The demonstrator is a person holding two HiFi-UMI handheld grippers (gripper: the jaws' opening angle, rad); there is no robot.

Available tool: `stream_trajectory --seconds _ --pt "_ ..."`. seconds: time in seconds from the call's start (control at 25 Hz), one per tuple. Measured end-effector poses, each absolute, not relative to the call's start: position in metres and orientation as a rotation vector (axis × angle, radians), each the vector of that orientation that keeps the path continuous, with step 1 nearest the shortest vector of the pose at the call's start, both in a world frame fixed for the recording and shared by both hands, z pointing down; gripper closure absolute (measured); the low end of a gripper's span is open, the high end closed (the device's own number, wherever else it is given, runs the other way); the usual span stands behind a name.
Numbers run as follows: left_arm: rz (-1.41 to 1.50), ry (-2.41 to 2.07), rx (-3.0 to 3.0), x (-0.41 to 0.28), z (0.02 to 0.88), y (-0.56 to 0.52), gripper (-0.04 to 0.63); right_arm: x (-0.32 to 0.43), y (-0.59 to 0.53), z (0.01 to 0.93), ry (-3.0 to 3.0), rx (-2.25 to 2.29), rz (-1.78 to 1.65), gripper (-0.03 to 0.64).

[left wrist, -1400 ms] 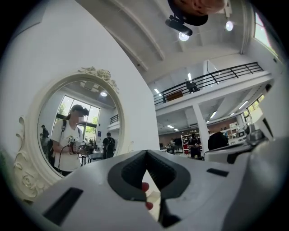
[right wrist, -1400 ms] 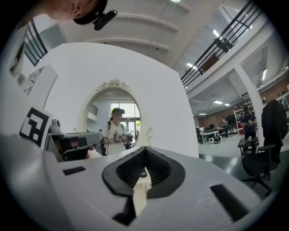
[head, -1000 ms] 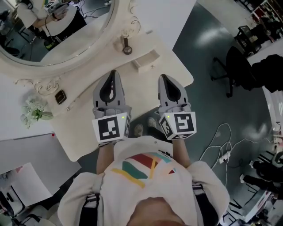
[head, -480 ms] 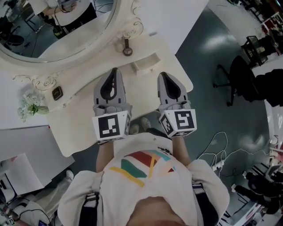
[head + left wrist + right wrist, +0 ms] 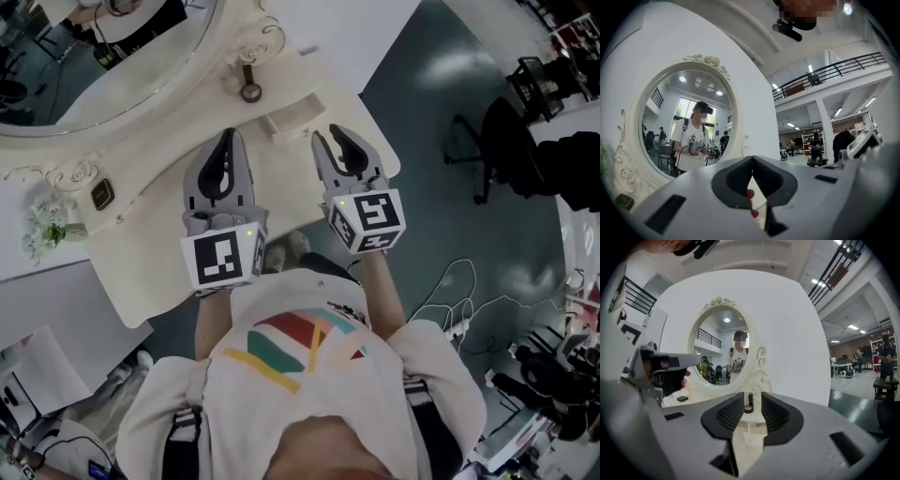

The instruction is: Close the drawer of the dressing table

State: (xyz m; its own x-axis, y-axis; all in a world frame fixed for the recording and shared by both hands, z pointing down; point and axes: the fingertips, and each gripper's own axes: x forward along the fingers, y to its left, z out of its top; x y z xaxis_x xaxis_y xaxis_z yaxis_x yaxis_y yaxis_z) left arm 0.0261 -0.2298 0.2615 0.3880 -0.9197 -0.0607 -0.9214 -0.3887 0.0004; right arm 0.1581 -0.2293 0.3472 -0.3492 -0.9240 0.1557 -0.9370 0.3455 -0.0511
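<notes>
The cream dressing table has a small drawer standing pulled out below the mirror. My right gripper hovers just right of the drawer's front. Its jaws are opening and nothing is between them. In the right gripper view the drawer shows through the gap of the right gripper, low and straight ahead. My left gripper is shut and empty over the tabletop, left of the drawer. In its own view the left gripper points at the oval mirror.
A small dark round ornament stands on the shelf behind the drawer. A dark square item and white flowers lie at the table's left. A black office chair and cables are on the floor to the right.
Both grippers have moved forward over the table towards the drawer, the right one farther. The right jaws, shut before, now stand apart. The left gripper stays shut.
</notes>
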Motion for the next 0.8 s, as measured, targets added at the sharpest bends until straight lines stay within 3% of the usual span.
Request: stream_trajectory --seconds 0.32,0.8 --pt "0.005 1.750 -2.601 0.023 0.286 -0.241 0.589 0.162 -0.268 0.452 -2.329 1.523 0.331 0.479" --pt "-0.089 1.819 -2.587 0.018 0.313 -0.255 0.589 0.172 -0.299 0.545 -2.179 1.374 0.442 0.476"
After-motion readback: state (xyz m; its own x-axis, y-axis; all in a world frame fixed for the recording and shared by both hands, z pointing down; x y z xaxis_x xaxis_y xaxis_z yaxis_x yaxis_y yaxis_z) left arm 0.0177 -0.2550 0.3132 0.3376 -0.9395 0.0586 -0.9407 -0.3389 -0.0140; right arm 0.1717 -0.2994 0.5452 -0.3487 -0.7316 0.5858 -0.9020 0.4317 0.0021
